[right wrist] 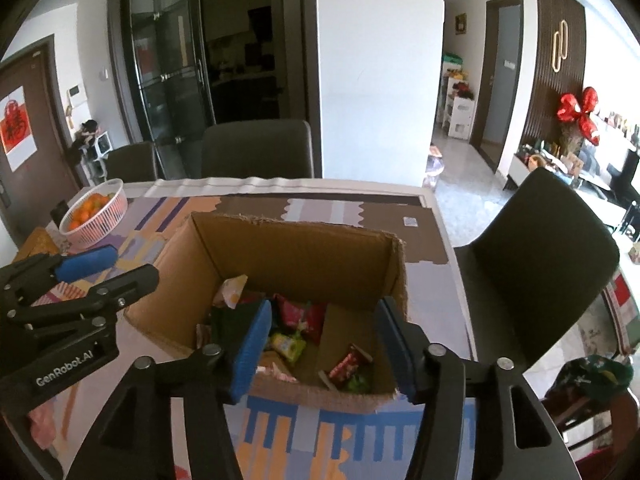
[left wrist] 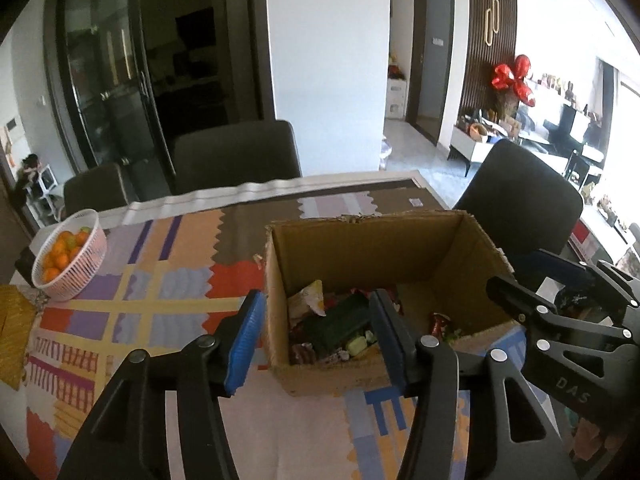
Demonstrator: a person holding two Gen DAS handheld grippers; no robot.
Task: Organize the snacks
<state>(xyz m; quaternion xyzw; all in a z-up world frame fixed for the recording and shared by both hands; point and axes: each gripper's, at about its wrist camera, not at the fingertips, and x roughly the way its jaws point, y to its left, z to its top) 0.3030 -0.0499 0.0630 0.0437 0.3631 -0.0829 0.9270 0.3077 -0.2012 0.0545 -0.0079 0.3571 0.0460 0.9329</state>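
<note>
An open cardboard box (left wrist: pixel 372 248) stands on a table covered with a patterned cloth (left wrist: pixel 160 280), and snack packets (left wrist: pixel 340 324) lie piled on its floor. The left gripper (left wrist: pixel 316 340) hovers at the box's near left corner with its jaws apart and nothing between them; one finger is outside the left wall, the other over the snacks. The right gripper (right wrist: pixel 324 344) hangs over the near edge, jaws likewise spread and empty, with the packets (right wrist: pixel 296 332) showing between its fingers. A white basket of oranges (left wrist: pixel 68 256) sits well apart on the left. The fingers hide part of the pile, and the wrappers' printing is too blurred to read.
</note>
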